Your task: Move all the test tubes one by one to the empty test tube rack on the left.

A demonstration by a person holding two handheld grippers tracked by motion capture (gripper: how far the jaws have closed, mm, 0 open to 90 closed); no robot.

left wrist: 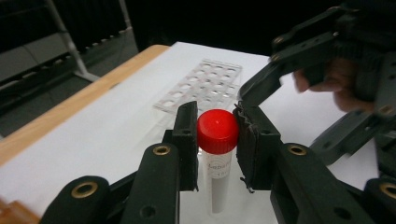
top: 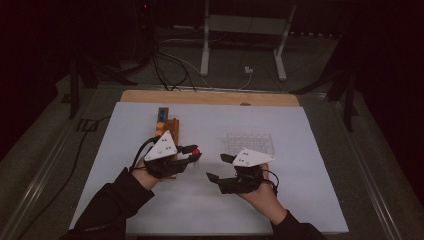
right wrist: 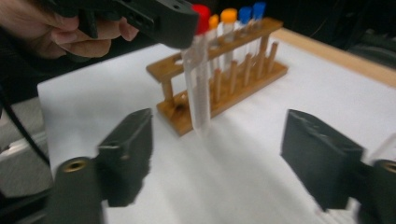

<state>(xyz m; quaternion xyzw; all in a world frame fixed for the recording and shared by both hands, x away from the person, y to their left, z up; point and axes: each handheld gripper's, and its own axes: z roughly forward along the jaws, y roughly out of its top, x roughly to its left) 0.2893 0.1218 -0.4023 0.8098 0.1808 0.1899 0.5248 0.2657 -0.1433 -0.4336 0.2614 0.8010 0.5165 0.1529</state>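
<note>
High view, worktop edges: the white sheet [top: 300, 200] covers most of the worktop; a strip of bare wood [top: 210, 97] shows along the far edge, and dark floor lies beyond on every side.
Left claw [top: 196, 153]: pinching the red-capped tube [top: 196, 151] just below its cap; in the left gripper view the cap [left wrist: 217, 130] sits between the two pads and the clear body hangs down over the sheet, clear of it.
Right claw [top: 218, 167]: spread wide and holding nothing, near the middle of the sheet, just right of the left claw and apart from the tube.
Open room: bare sheet lies at the near edge and at the right of both hands.
Wooden rack [top: 167, 125]: stands just behind the left hand, near the far left of the sheet; in the right gripper view it holds tubes with orange caps [right wrist: 228, 15] and blue caps [right wrist: 258, 8].
Clear rack [top: 249, 143]: lies flat just beyond the right claw, its holes empty.
In the way: the right claw's upper arm reaches across close to the held tube in the left gripper view.
</note>
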